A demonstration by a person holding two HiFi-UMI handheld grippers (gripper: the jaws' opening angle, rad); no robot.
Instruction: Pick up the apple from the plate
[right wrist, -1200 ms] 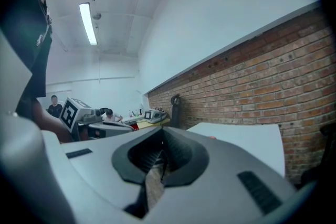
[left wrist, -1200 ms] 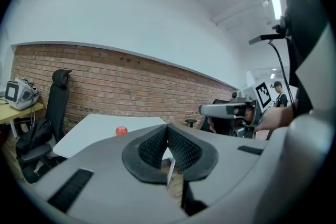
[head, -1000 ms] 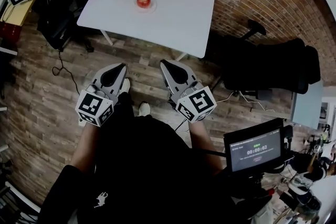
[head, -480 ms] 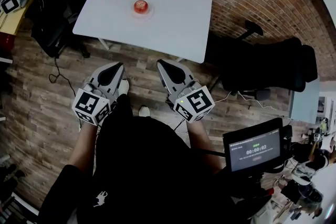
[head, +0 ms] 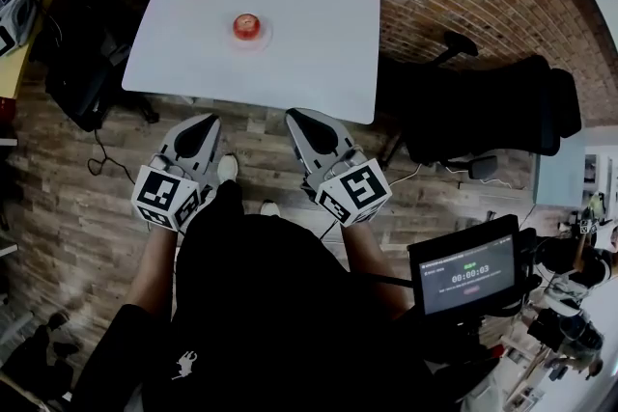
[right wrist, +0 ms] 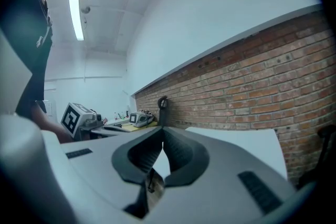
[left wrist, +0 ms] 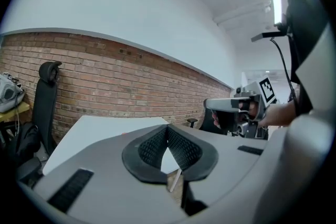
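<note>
A red apple [head: 246,25] sits on a small pale plate [head: 261,37] left of centre on the white table [head: 319,24]. Both grippers hang over the wooden floor, short of the table's near edge and pointing at it. My left gripper [head: 210,120] is shut and empty; in the left gripper view its dark pads [left wrist: 168,128] meet at the tips. My right gripper [head: 293,115] is likewise shut with nothing held, and its pads [right wrist: 161,131] touch in the right gripper view. The apple lies well beyond both tips.
A black office chair [head: 483,111] stands right of the table. A dark bag and chair [head: 82,63] sit at its left. A yellow desk [head: 14,43] with another device is at the far left. A small screen [head: 468,275] is at the lower right.
The table and apple have slid lower and nearer in the head view as both grippers advanced toward the table. Both stay shut.
</note>
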